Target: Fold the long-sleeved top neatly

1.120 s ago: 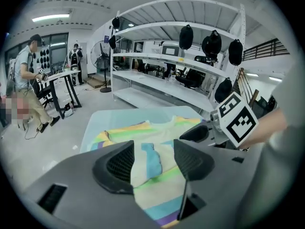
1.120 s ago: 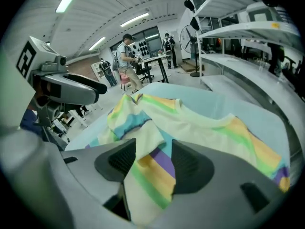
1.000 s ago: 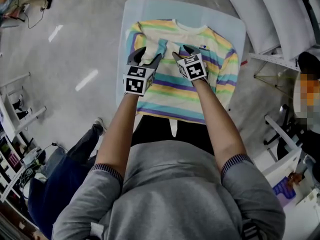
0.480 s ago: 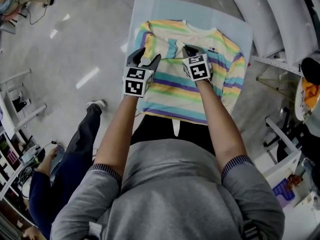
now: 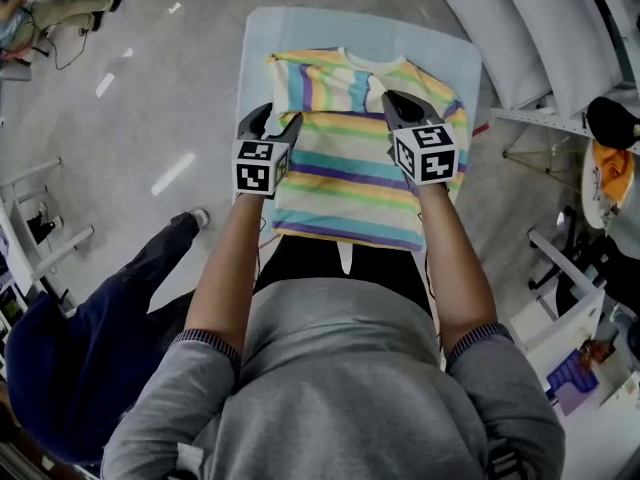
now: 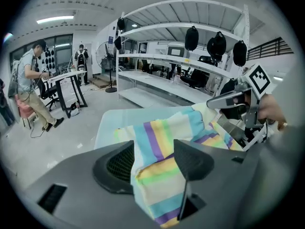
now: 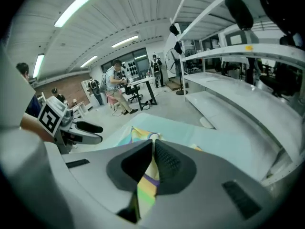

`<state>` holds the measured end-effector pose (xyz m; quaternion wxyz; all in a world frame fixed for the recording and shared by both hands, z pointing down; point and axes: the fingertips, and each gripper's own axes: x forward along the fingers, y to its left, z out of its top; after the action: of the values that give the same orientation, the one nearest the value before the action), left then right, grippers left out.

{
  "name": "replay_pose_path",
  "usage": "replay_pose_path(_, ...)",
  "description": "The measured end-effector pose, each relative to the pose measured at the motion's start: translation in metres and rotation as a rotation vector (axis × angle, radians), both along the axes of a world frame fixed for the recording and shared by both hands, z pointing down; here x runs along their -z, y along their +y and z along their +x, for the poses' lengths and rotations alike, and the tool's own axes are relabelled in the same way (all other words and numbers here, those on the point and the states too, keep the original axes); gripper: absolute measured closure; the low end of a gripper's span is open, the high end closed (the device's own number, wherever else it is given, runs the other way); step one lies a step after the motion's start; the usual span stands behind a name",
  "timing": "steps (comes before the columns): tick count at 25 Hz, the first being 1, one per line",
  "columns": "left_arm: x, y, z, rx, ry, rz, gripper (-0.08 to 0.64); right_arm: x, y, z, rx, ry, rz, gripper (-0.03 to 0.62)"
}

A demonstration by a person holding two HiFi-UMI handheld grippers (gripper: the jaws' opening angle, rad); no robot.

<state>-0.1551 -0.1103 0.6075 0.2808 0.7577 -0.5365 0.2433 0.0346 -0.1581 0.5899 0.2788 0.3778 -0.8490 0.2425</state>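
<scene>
The striped long-sleeved top (image 5: 350,173) lies front up on the light blue table (image 5: 300,26), with one sleeve folded across its chest. My left gripper (image 5: 268,121) sits at the top's left edge. In the left gripper view a bunch of striped cloth (image 6: 157,175) fills the gap between that gripper's (image 6: 153,151) jaws. My right gripper (image 5: 396,103) is raised over the top's right side. Its jaws (image 7: 153,149) are shut on a thin fold of the striped fabric (image 7: 147,190), which hangs below them.
White shelf racks (image 5: 560,38) stand to the right of the table. A person in dark blue (image 5: 70,358) stands close at the lower left. Further off, people work at a desk (image 6: 66,78) on the grey floor.
The right gripper's jaws closed on the fabric near the middle of the chest, then rose and shifted right with it. The left gripper kept its grip and barely moved.
</scene>
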Motion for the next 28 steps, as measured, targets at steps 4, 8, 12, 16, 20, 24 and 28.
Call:
replay_pose_path(4,-0.005,-0.004,0.032,-0.037,-0.02,0.003,0.273,-0.007,-0.005,0.052,-0.052,0.01,-0.019,0.569)
replay_pose_path(8,-0.007,0.0,0.053,-0.07,-0.032,0.0,0.273,-0.041,-0.001,0.088,-0.09,0.049,-0.081,0.563)
replay_pose_path(12,-0.002,0.001,0.066,-0.097,-0.038,0.01,0.273,-0.07,0.003,0.115,-0.108,0.111,-0.129,0.437)
replay_pose_path(16,0.002,0.001,0.083,-0.132,-0.033,0.015,0.273,-0.071,0.011,0.146,-0.151,0.118,-0.141,0.409)
replay_pose_path(20,0.008,0.004,0.11,-0.188,-0.02,0.029,0.273,-0.063,0.026,0.188,-0.214,0.123,-0.137,0.405)
replay_pose_path(24,0.022,0.009,0.149,-0.267,0.017,0.046,0.273,-0.052,0.047,0.231,-0.275,0.137,-0.126,0.4)
replay_pose_path(28,0.034,0.02,0.185,-0.371,0.054,0.071,0.273,-0.045,0.077,0.257,-0.343,0.147,-0.129,0.399)
